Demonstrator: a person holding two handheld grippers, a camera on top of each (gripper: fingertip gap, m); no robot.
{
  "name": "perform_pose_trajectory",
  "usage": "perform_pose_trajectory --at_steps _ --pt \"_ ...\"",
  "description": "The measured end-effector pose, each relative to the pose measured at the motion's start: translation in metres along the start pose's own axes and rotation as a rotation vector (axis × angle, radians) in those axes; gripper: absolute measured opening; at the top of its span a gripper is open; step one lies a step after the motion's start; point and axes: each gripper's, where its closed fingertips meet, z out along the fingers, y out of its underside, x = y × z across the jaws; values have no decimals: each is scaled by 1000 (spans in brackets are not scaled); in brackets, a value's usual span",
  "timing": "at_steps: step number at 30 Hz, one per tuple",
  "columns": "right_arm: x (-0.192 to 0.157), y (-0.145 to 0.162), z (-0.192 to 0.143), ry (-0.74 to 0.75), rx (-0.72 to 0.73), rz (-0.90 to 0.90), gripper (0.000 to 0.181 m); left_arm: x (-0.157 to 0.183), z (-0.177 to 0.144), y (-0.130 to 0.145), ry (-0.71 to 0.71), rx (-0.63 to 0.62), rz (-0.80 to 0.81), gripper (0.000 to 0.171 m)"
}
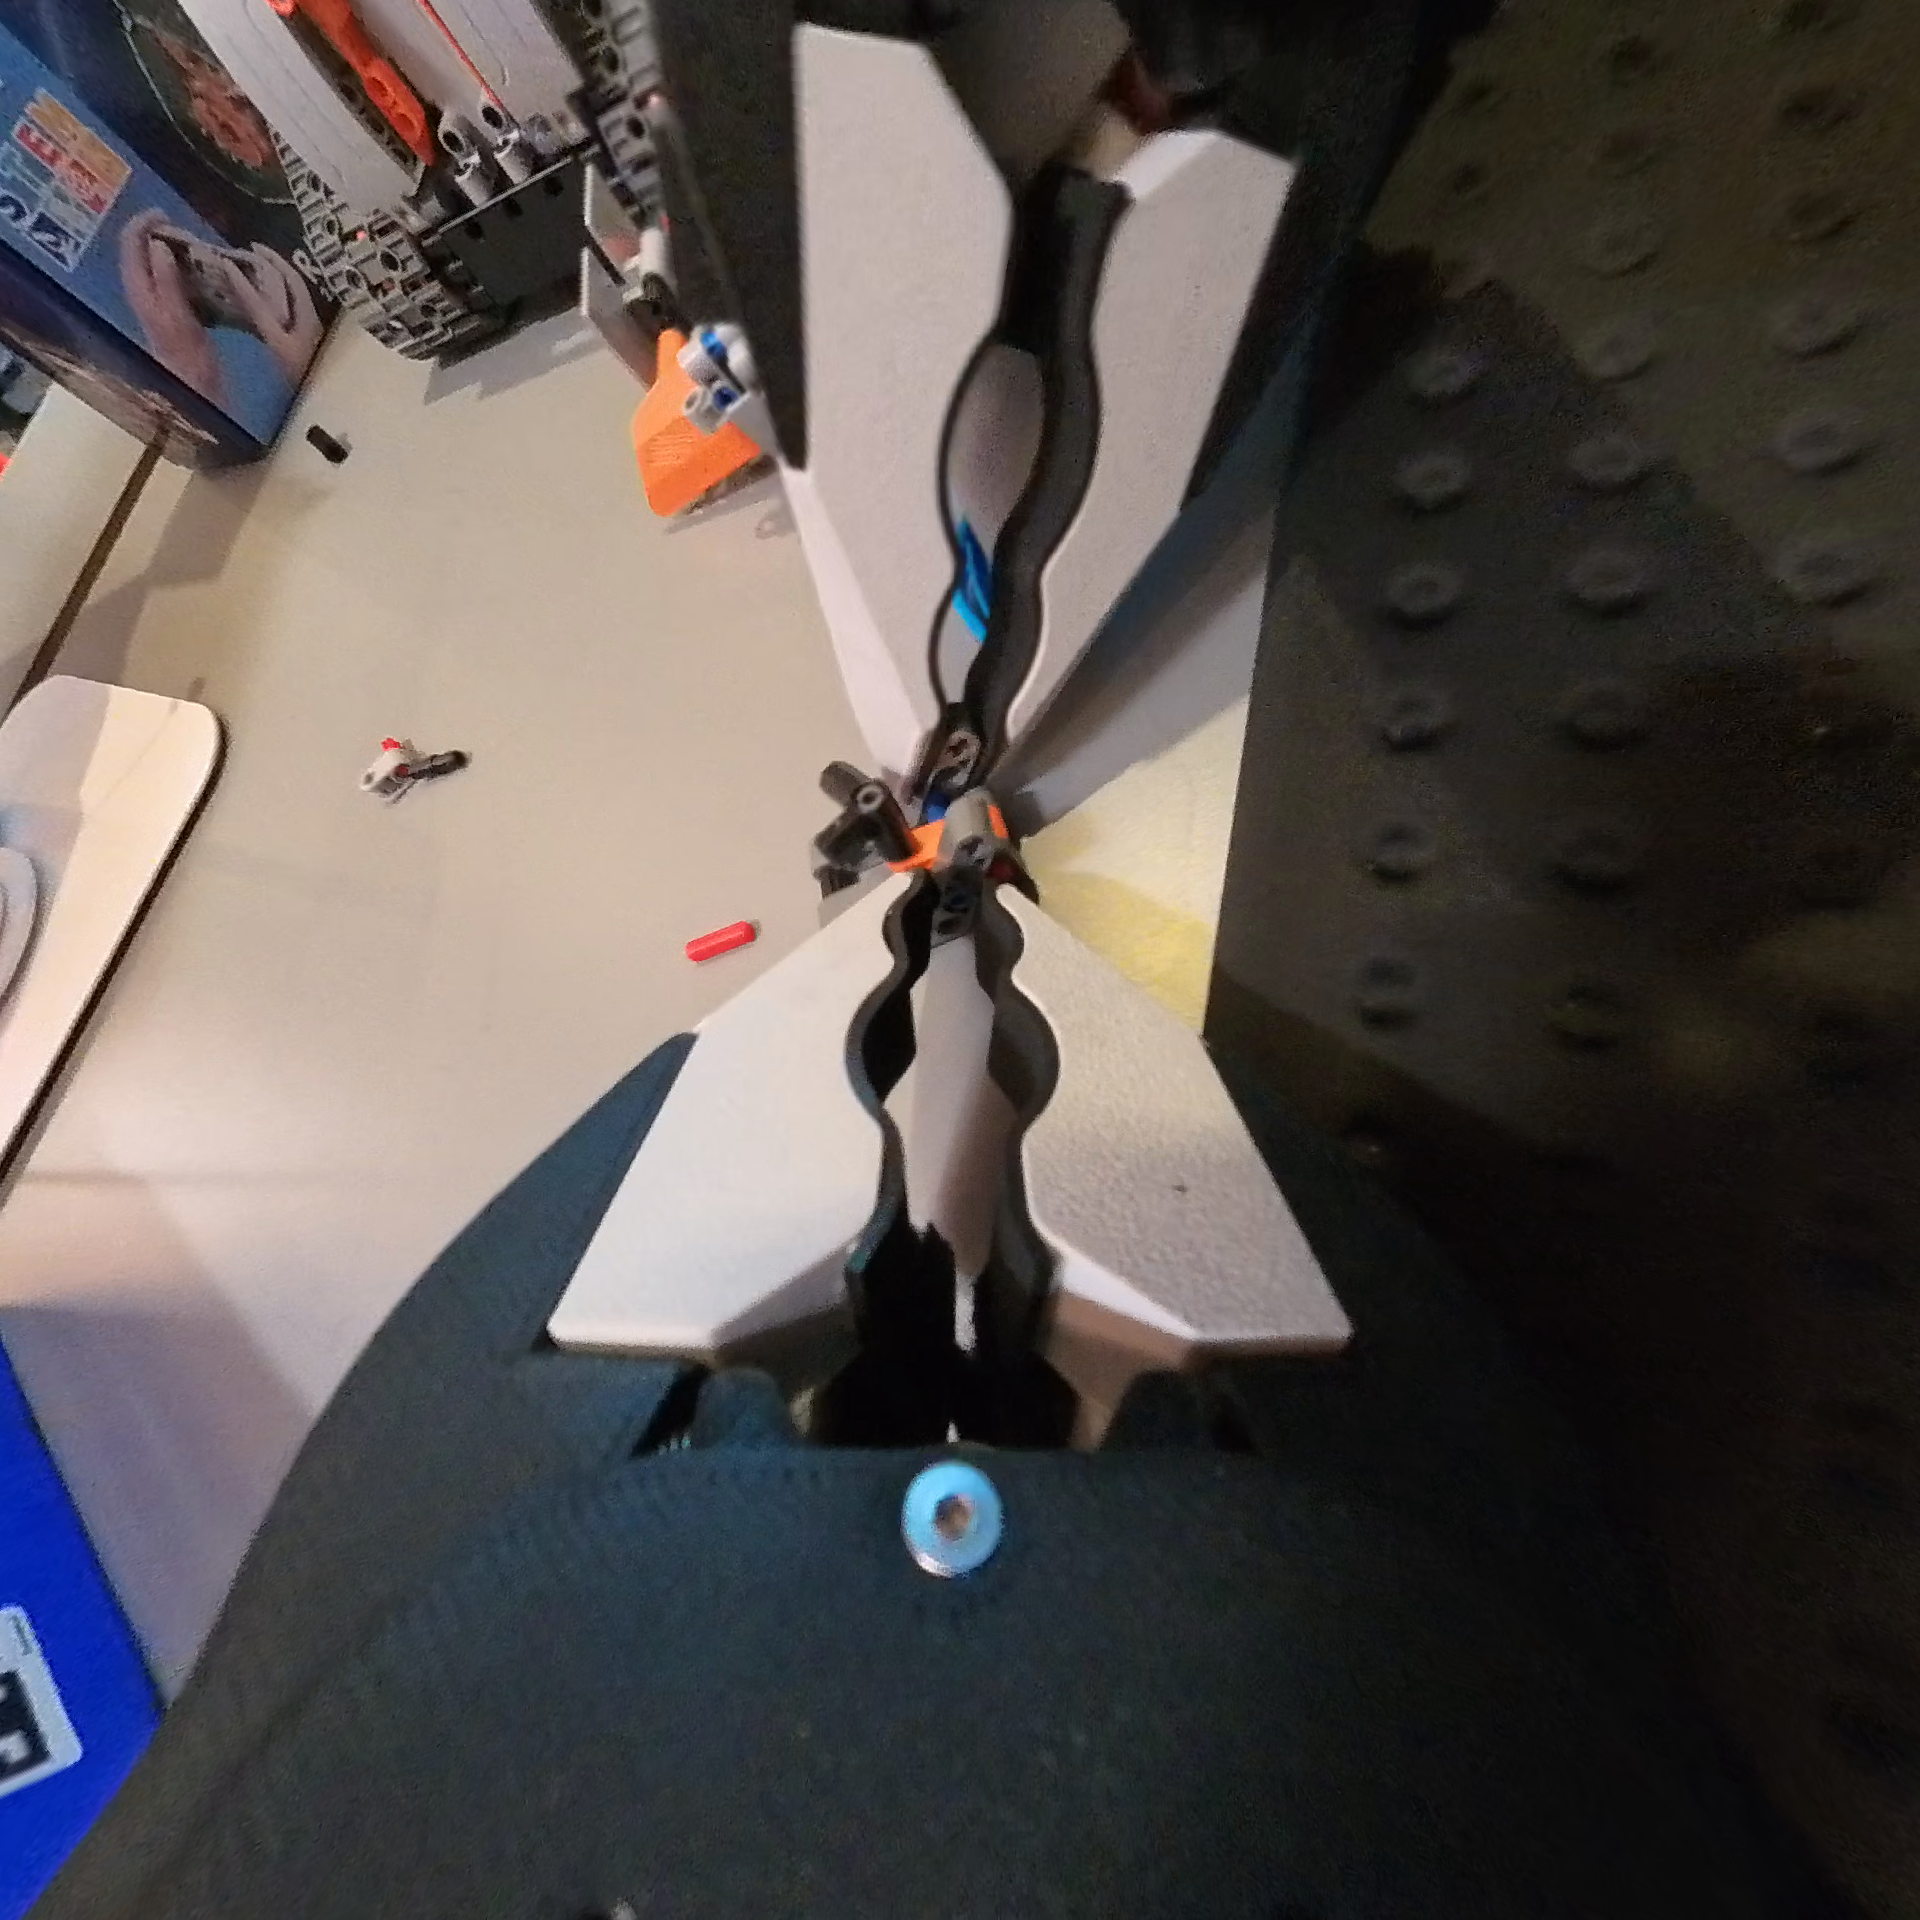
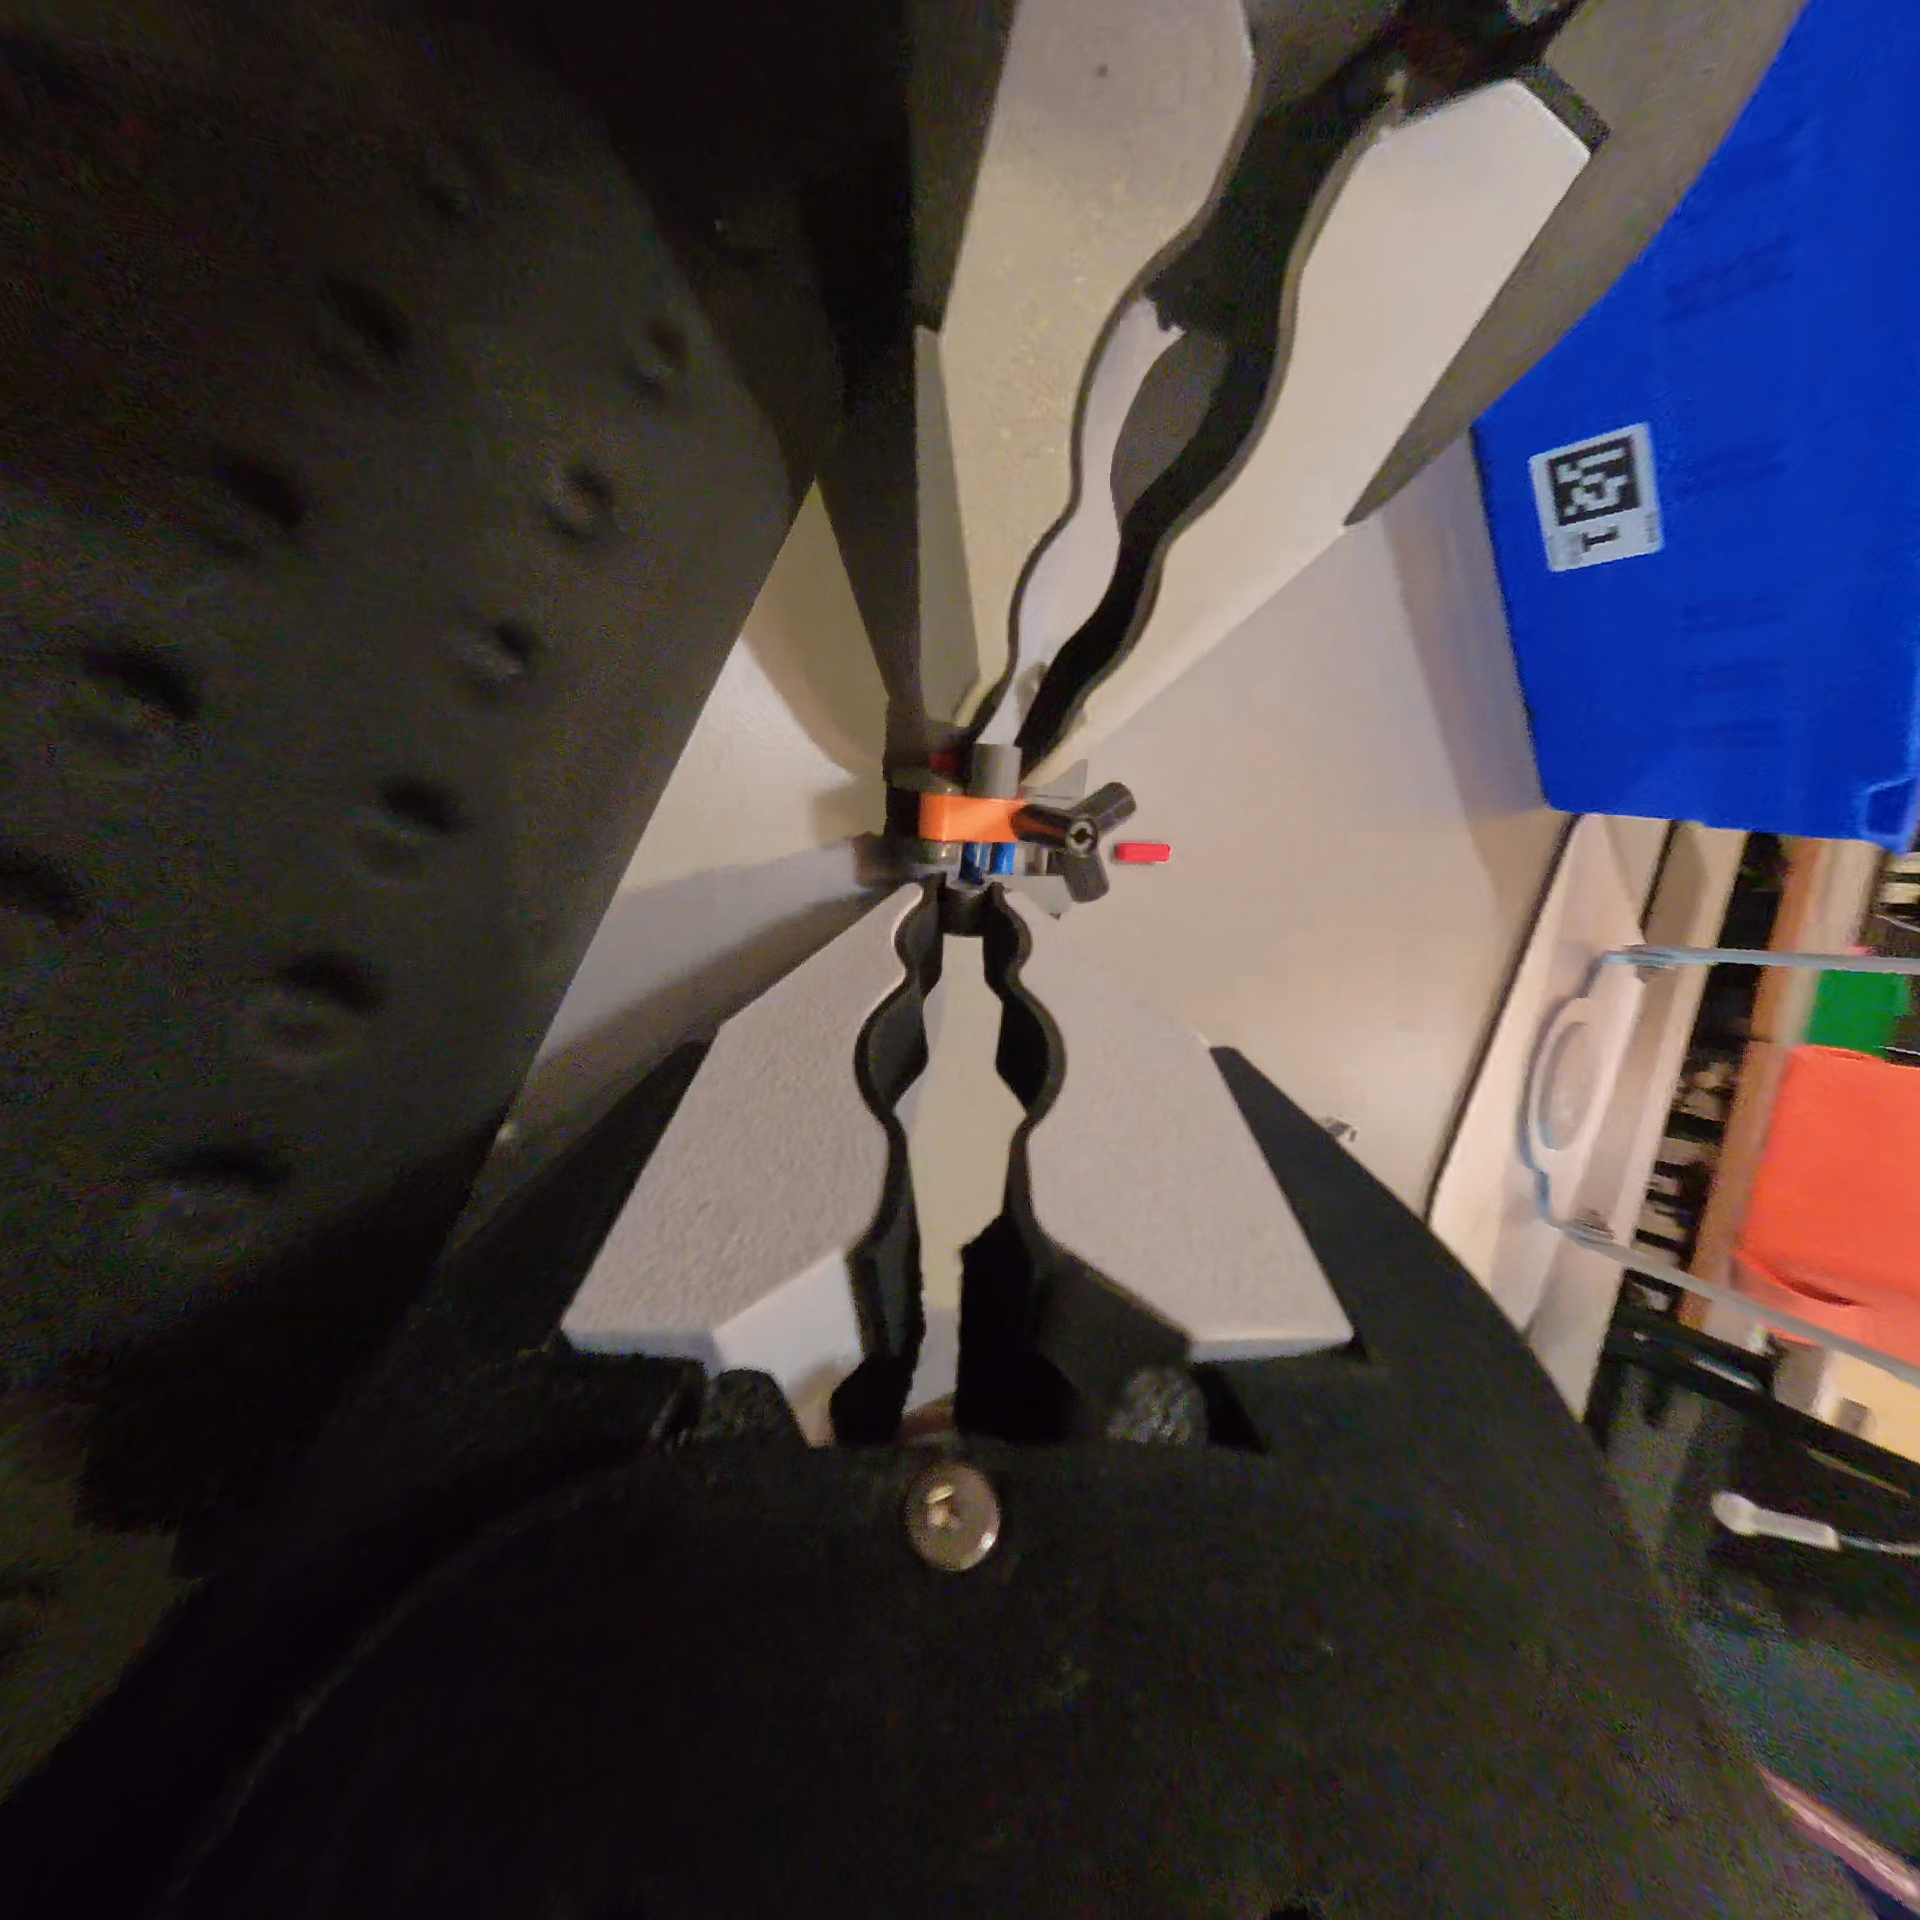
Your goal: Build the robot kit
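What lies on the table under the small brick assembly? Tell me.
Beside the small brick assembly, a red pin lies on the table. Directly beneath is covered by both grippers.

The left gripper [image 1: 951, 904] and the right gripper [image 2: 961, 909] meet tip to tip, facing each other above the table. Each has its jaws drawn nearly together, pinching the same small assembly [image 1: 951, 842] from opposite ends. Both are tilted, fingers [image 2: 904, 1039] converging at the centre.
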Motion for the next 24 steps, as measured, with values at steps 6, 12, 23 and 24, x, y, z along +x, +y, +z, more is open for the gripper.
perform_pose_trajectory --at_steps 6,12,23,24 --pt "0 -1 -2 -31 50 129 5 0 2 0 -3 -7 18 6" --pt "-1 -3 -3 -138 69 165 5 1 3 -1 -9 -18 49 5" --pt "-1 -3 -2 -193 77 158 6 0 3 0 -18 -22 57 5" --pt "1 -2 -4 -196 79 188 7 -1 3 0 -21 -16 50 6"
